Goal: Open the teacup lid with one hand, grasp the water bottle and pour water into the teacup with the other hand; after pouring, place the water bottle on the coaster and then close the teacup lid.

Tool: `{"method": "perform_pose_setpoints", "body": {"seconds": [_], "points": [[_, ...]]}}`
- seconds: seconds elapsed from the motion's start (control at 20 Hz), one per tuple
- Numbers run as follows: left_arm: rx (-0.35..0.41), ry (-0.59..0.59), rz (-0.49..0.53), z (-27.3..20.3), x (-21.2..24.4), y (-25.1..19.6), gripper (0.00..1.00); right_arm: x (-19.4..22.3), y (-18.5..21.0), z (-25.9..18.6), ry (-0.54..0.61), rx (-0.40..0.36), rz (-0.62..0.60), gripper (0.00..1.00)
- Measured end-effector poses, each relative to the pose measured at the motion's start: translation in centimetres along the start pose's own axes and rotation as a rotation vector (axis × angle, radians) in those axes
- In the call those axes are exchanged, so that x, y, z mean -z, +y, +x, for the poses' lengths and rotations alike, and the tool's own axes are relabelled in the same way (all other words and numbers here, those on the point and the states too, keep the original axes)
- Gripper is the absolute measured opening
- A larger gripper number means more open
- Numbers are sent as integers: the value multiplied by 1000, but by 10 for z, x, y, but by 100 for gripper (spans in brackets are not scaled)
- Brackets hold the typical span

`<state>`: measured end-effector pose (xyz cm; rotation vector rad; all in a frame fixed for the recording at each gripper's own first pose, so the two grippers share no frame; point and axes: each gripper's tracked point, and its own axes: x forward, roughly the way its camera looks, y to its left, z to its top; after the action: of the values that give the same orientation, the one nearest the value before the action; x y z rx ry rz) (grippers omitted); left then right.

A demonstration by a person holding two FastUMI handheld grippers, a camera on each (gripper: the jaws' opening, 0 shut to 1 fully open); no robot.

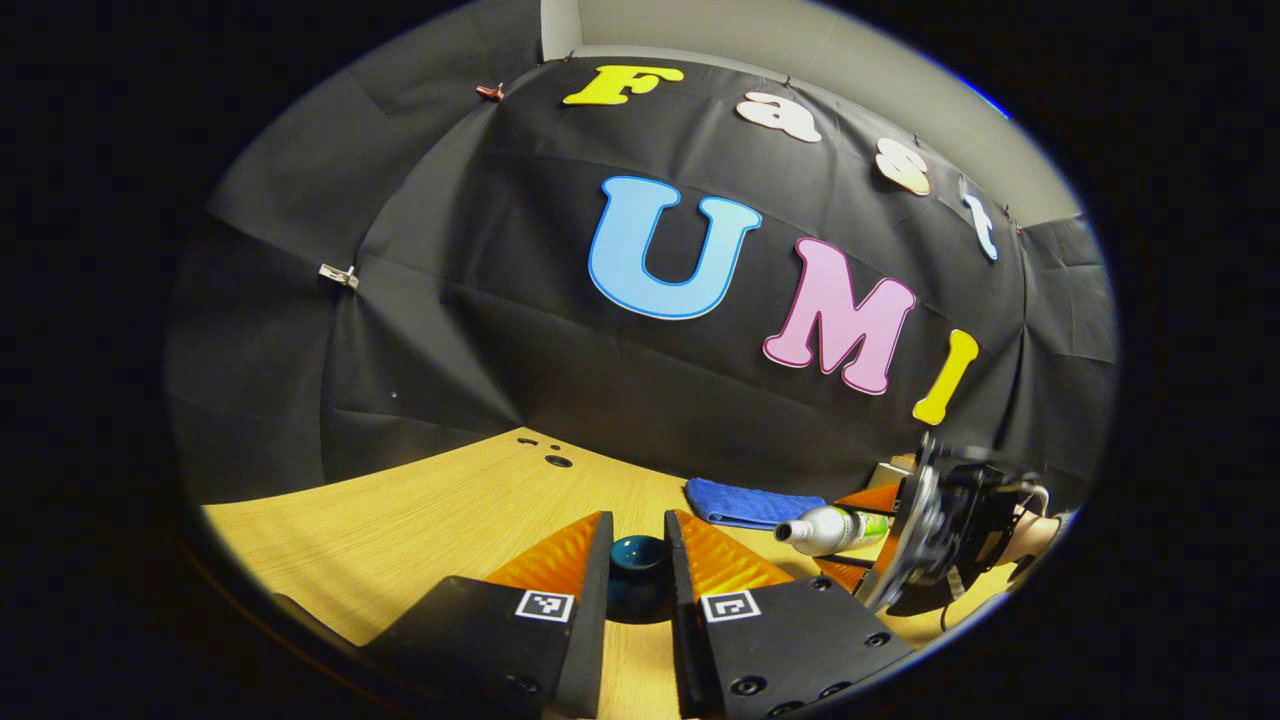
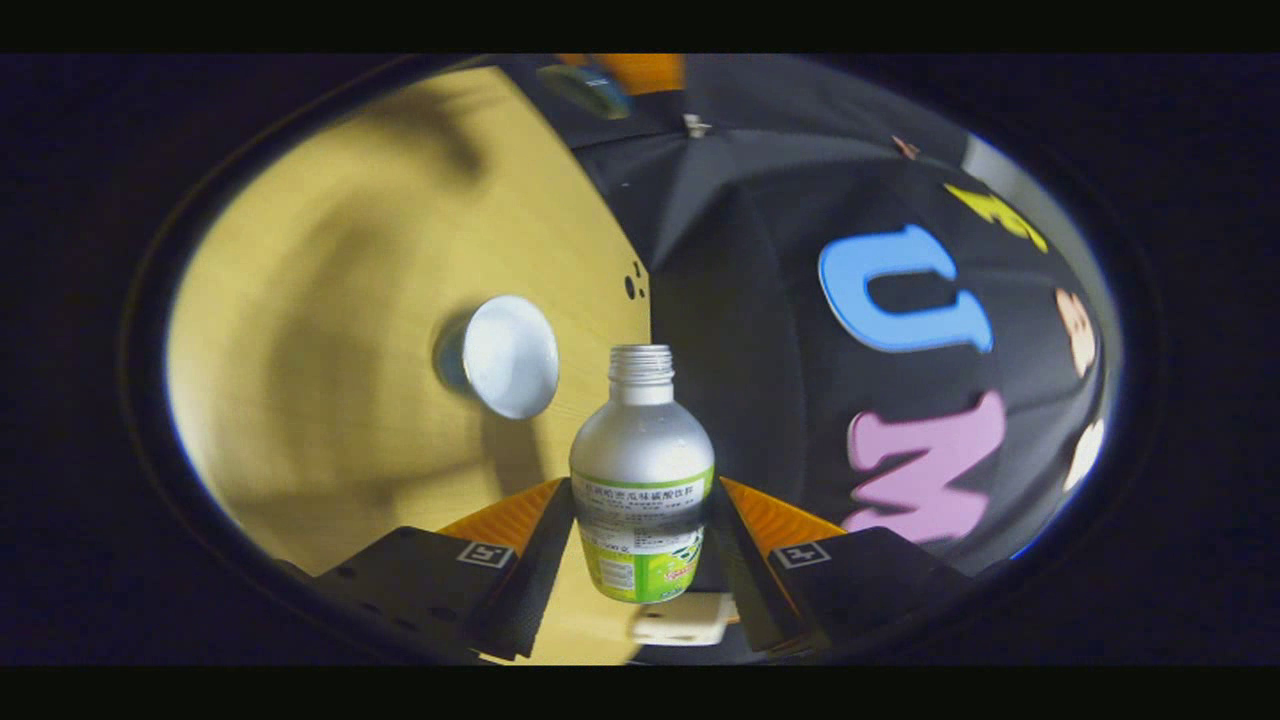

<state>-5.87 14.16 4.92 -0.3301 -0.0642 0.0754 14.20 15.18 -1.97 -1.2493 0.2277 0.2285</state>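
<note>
My left gripper (image 1: 638,518) is shut on the dark teal teacup lid (image 1: 638,565), which it holds above the wooden table (image 1: 420,520). My right gripper (image 2: 643,488) is shut on the silver water bottle (image 2: 642,440) with a green label and no cap. In the left gripper view the bottle (image 1: 828,528) lies tipped on its side in the right gripper (image 1: 940,530), its mouth pointing left. The open teacup (image 2: 510,355), pale inside, stands on the table beyond the bottle's mouth. I see no water stream.
A folded blue cloth (image 1: 752,503) lies on the table near the black back wall, behind the tipped bottle. Small dark holes (image 1: 557,460) mark the table's far edge. A hand (image 1: 1035,535) holds the right gripper.
</note>
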Motion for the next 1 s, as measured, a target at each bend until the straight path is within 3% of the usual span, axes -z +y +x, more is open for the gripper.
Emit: {"method": "perform_pose_setpoints", "body": {"seconds": [0.3,0.5,0.75,1.0], "points": [[41,10,-32,2,5,-13,32,-9,-24,-28,-190,-38,653,78],[58,15,-19,4,9,-25,32,4,-52,-46,-332,-67,995,78],[73,27,13,5,17,-43,32,76,-79,-34,-349,15,1175,78],[89,52,61,10,32,-64,33,124,-61,-19,-299,9,1293,78]]}}
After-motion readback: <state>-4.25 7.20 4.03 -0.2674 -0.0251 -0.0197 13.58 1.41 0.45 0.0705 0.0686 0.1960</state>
